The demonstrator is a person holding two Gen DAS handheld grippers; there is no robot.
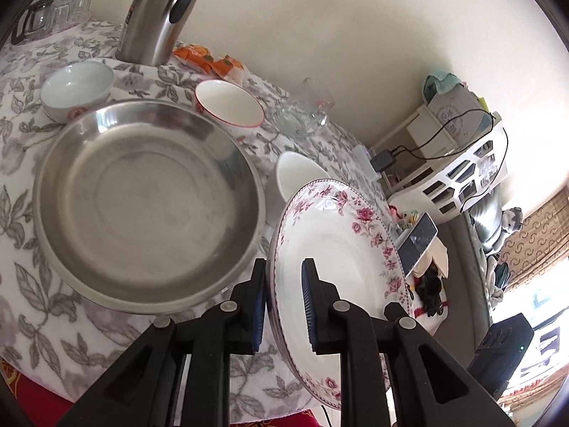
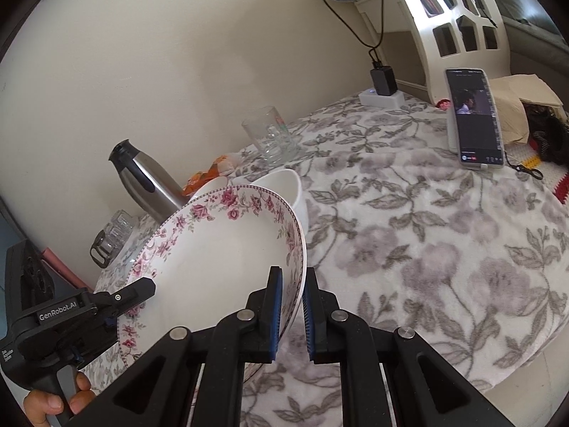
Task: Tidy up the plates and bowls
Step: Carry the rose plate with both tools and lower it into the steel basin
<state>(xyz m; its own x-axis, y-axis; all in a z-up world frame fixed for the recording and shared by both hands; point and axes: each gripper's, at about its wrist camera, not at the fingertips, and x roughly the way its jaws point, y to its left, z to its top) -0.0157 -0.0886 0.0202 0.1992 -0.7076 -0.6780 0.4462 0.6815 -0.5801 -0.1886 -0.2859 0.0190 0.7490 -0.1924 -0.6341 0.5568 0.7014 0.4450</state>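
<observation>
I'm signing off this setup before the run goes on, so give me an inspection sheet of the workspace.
Surface: table under grey floral cloth.
Job's things: floral plate held tilted off the cloth; steel basin; three bowls behind.
Clutter: steel flask, glass mug, orange packets, phone.
Grippers: left hand-held gripper and right hand-held gripper both shut on the plate's rim.
Cables: black lead to charger.
Surroundings: cream wall, white shelf.
</observation>
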